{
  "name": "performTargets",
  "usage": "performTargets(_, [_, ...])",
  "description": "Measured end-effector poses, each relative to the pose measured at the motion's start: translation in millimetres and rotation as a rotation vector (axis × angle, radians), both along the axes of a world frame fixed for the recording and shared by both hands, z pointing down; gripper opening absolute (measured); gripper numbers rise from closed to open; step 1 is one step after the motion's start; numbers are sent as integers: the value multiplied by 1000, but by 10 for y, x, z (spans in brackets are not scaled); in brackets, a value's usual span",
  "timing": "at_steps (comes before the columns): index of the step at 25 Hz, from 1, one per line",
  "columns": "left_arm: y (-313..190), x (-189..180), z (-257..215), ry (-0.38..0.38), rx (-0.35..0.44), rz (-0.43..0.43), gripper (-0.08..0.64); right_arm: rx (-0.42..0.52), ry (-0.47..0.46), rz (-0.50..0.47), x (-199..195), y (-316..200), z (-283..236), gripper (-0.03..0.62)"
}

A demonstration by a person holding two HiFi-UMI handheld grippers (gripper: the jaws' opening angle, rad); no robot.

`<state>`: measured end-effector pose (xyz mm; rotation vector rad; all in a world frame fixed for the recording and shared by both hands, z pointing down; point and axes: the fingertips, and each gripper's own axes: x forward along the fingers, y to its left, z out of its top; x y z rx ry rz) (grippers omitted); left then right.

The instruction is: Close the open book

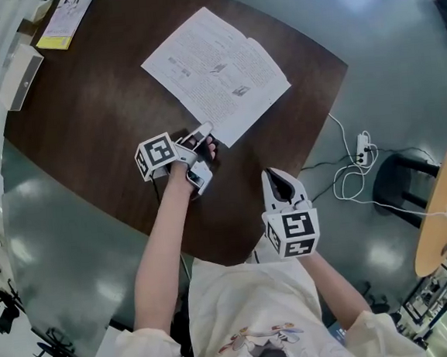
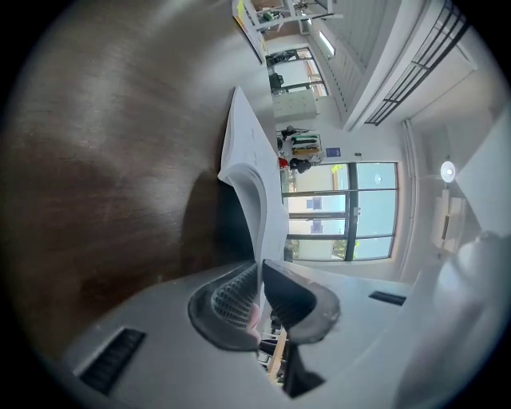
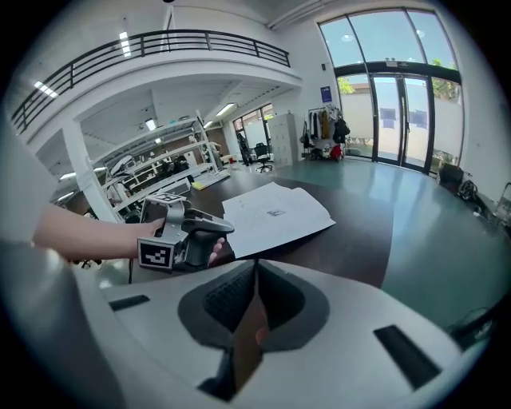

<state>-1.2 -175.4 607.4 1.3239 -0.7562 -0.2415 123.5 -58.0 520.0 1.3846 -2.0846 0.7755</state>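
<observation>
1. Location: the open book (image 1: pixel 216 72) lies flat, pages up, on the dark table (image 1: pixel 87 131), towards the far right of its top.
2. Left gripper (image 1: pixel 201 134): it is at the book's near corner. In the left gripper view its jaws are clamped on the edge of a lifted leaf (image 2: pixel 254 180), which curls up from the block of pages.
3. Right gripper (image 1: pixel 276 178): it is on the near side of the book, well apart from it, with its jaws together and nothing between them.
4. Handling, judged: the paper is thin, light and limp. It will bend rather than carry the book over, and a pull at the corner risks a crease or tear. A firmer hold would take the whole half or the cover at the outer edge, swinging it about the spine.
5. Edges: the table rim runs near the book's right side.
6. Open room: bare wood lies left of the book and on its near side. A yellow booklet (image 1: pixel 65 16) sits well apart to the far left.
</observation>
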Motion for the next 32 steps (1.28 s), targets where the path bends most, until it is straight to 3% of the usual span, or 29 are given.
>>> performTargets(2, [-2, -22, -39, 24, -4, -11, 31, 53, 39, -67, -40, -84, -13, 26])
performTargets(4, [-4, -37, -76, 42, -4, -15, 31, 143, 124, -166, -93, -196, -35, 124])
performTargets(6, [-10, -47, -107, 51, -2, -15, 31, 251, 249, -299, -166, -312, -31, 167])
performTargets(9, [-12, -47, -140, 57, 3, -13, 31, 397, 429, -526, -313, -436, 44, 192])
performTargets(11, [-14, -45, -155, 58, 4, -12, 31, 457, 495, -636, -402, -502, 119, 193])
performTargets(19, [-18, -42, -167, 73, 3, -19, 31, 583, 651, -902, -601, -633, 343, 193])
performTargets(23, [-22, -53, -182, 78, 4, -26, 31, 653, 775, -1011, -570, -665, 488, 197])
performTargets(25, [-29, -53, -188, 82, 3, -29, 31, 702, 862, -1040, -537, -719, 539, 229])
performTargets(32, [-26, -53, -186, 108, -8, -47, 31, 822, 1055, -1023, -465, -1001, 665, 242])
